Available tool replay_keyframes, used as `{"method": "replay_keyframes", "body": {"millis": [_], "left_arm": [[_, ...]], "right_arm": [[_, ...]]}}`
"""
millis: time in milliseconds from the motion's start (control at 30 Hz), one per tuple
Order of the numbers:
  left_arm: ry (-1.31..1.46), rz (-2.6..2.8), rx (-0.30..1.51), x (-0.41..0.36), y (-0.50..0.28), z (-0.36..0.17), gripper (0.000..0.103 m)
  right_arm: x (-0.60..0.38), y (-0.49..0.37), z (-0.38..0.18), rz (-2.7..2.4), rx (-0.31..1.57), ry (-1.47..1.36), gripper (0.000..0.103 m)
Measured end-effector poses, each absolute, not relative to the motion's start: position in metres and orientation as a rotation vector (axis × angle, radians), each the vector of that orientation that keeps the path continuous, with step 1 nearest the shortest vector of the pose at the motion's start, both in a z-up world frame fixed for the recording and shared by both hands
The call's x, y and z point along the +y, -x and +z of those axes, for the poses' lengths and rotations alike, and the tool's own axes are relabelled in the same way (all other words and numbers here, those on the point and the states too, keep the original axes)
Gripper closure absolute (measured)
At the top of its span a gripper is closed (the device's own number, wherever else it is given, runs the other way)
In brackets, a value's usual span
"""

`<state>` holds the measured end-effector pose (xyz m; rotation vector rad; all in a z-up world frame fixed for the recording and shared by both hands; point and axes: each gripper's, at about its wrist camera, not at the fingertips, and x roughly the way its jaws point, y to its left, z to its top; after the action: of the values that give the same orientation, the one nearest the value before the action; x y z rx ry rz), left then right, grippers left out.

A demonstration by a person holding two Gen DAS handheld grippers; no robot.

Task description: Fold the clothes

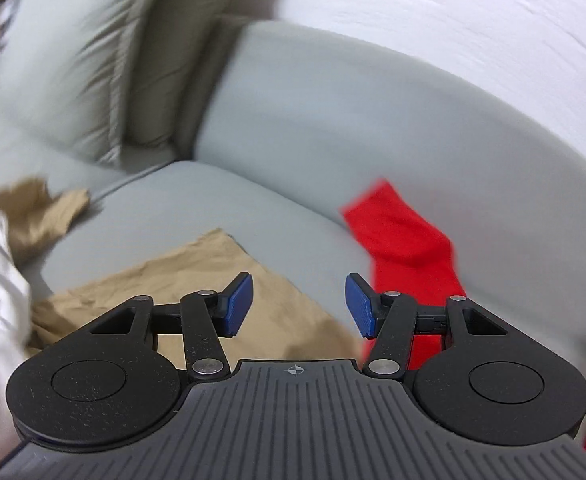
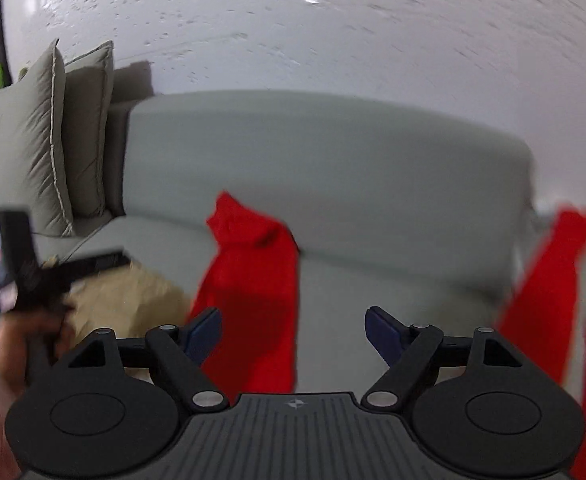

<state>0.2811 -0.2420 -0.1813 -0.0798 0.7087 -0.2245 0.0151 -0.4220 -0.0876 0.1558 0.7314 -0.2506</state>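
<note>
1. The left tongs (image 1: 299,304) stand wide and empty above the tan garment (image 1: 197,280), which lies flat on the sofa seat (image 1: 221,204), seemingly spread for folding.
2. The right tongs (image 2: 293,336) gape wide, gripping nothing.
3. The red garment (image 2: 253,280) drapes from backrest to seat, probably awaiting its turn.
</note>
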Motion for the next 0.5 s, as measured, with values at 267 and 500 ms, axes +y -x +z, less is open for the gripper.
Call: {"method": "replay_keyframes", "body": {"millis": [267,500], "left_arm": [[-0.177,-0.424,0.765,-0.234,-0.136,-0.138,0.043],[-0.210,-0.444,0.874,-0.204,-0.024,-0.161,0.043]], "right_arm": [[-0.421,0.124,-0.130,-0.383,0.810,-0.540,0.020],[-0.396,0.166,-0.162,-0.330,0.814,-0.570,0.020]]}}
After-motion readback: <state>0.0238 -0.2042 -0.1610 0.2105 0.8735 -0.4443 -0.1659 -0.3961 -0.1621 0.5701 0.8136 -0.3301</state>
